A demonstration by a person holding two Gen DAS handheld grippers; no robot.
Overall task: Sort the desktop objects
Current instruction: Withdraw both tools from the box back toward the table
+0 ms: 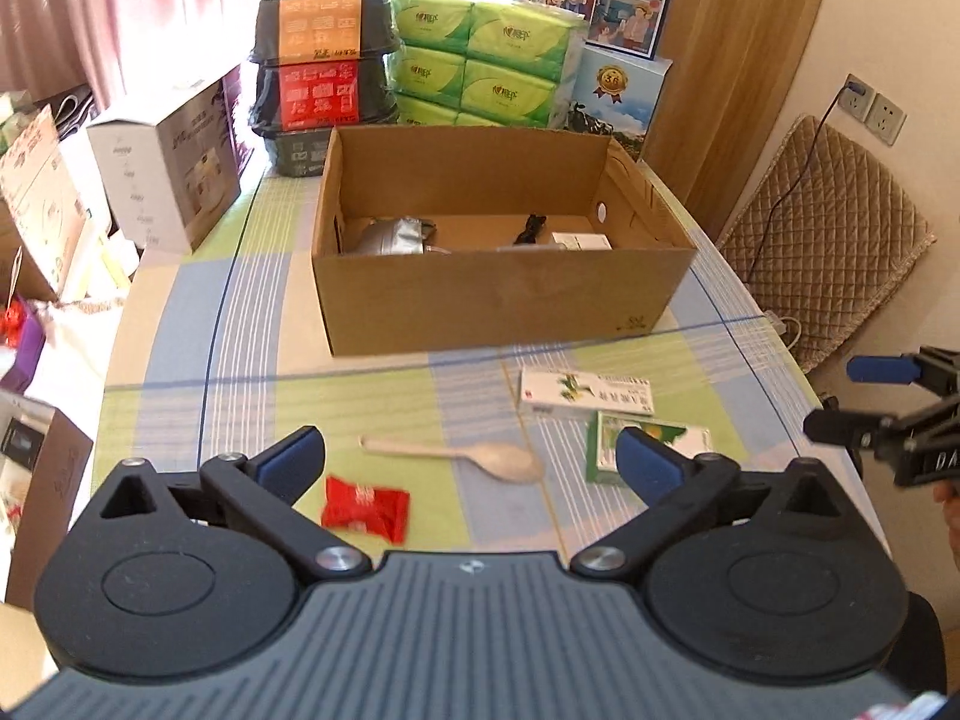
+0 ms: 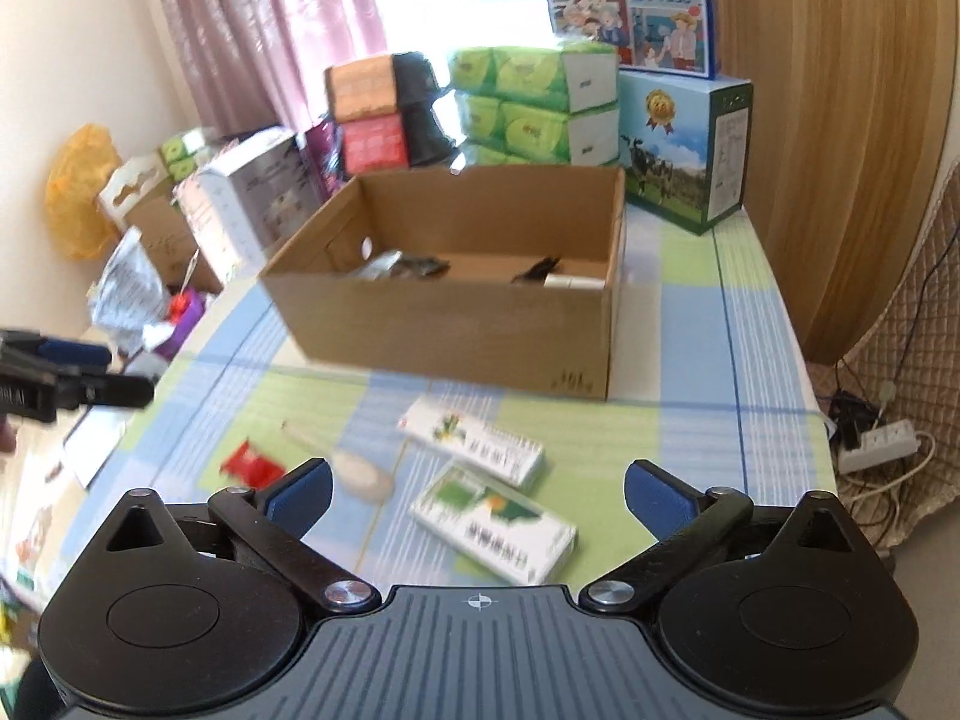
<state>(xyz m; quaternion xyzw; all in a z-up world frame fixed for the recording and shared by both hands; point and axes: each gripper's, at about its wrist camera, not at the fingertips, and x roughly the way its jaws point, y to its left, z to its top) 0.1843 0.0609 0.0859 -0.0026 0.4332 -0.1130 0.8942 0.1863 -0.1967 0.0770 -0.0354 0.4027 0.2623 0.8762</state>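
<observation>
An open cardboard box [image 1: 504, 294] [image 2: 456, 324] stands mid-table with a silver pouch [image 1: 393, 235], a black item [image 1: 531, 227] and a small white box [image 1: 581, 240] inside. In front of it lie a pale spoon [image 1: 480, 457] [image 2: 360, 474], a red packet [image 1: 365, 507] [image 2: 251, 463] and two white-green medicine boxes [image 1: 585, 391] [image 1: 606, 450] [image 2: 474, 438] [image 2: 498, 525]. My left gripper [image 1: 471, 456] is open above the spoon and packet. My right gripper [image 2: 477, 483] is open over the nearer medicine box. Each gripper also shows at the other view's edge [image 1: 864, 396] [image 2: 90, 369].
Stacked green tissue packs [image 1: 480, 60], black food trays [image 1: 324, 66], a white carton [image 1: 168, 168] and a blue milk carton [image 2: 690, 144] crowd the table's far end. A quilted chair [image 1: 822, 240] and a power strip [image 2: 882, 444] are to the right. Boxes and bags lie left.
</observation>
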